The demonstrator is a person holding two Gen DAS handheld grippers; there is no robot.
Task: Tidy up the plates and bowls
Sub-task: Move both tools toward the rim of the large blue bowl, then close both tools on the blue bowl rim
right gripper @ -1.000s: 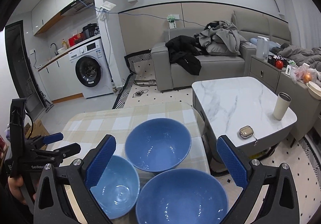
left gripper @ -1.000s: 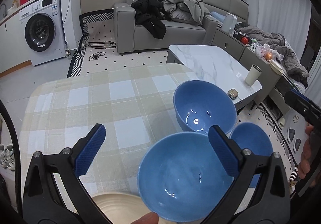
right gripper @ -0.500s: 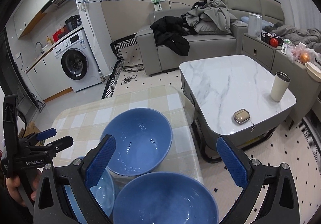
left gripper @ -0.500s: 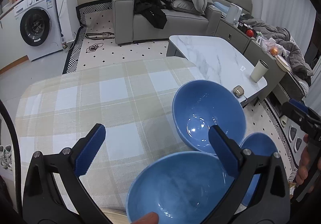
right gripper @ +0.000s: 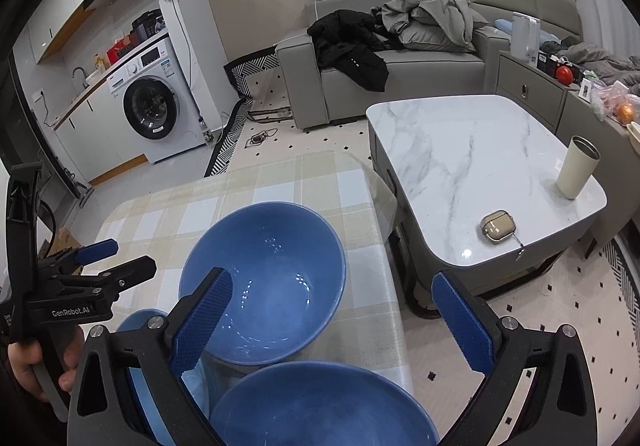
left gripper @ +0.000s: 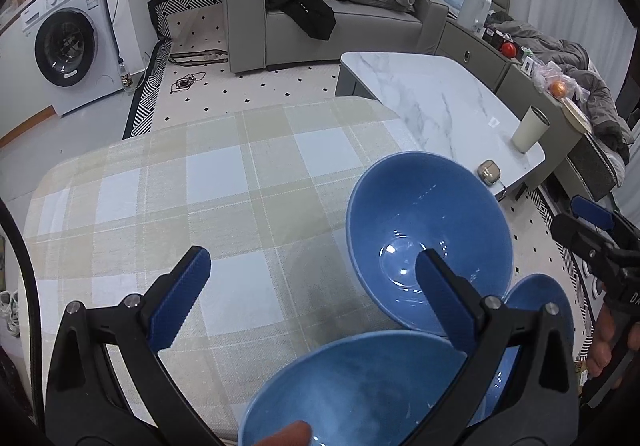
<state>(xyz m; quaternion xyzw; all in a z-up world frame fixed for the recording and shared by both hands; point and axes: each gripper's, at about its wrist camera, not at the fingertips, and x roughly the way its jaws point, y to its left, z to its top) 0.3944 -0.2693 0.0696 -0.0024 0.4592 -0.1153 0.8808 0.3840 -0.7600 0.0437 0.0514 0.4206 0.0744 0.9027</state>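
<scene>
Three blue bowls stand on the checked tablecloth (left gripper: pixel 224 182). In the left wrist view the far bowl (left gripper: pixel 428 230) is at the right, a near bowl (left gripper: pixel 360 390) lies low between my fingers, and a third bowl (left gripper: pixel 540 298) peeks out at the right. My left gripper (left gripper: pixel 316 294) is open and empty above them. In the right wrist view the far bowl (right gripper: pixel 268 282) is in the middle, another bowl (right gripper: pixel 320 406) is at the bottom, and a third bowl (right gripper: pixel 140 326) is at the left. My right gripper (right gripper: pixel 332 310) is open and empty above them.
A marble coffee table (right gripper: pixel 480 166) stands right of the checked table, with a cream cup (right gripper: pixel 576 166) and an earbud case (right gripper: pixel 498 226) on it. A grey sofa (left gripper: pixel 340 22) and a washing machine (left gripper: pixel 68 46) stand farther off. The table's right edge (right gripper: pixel 392 286) is close to the bowls.
Both grippers have moved forward and lower over the bowls, so the bowls appear larger and nearer. The cream plate at the bottom of the left wrist view is out of sight. Both grippers stay open.
</scene>
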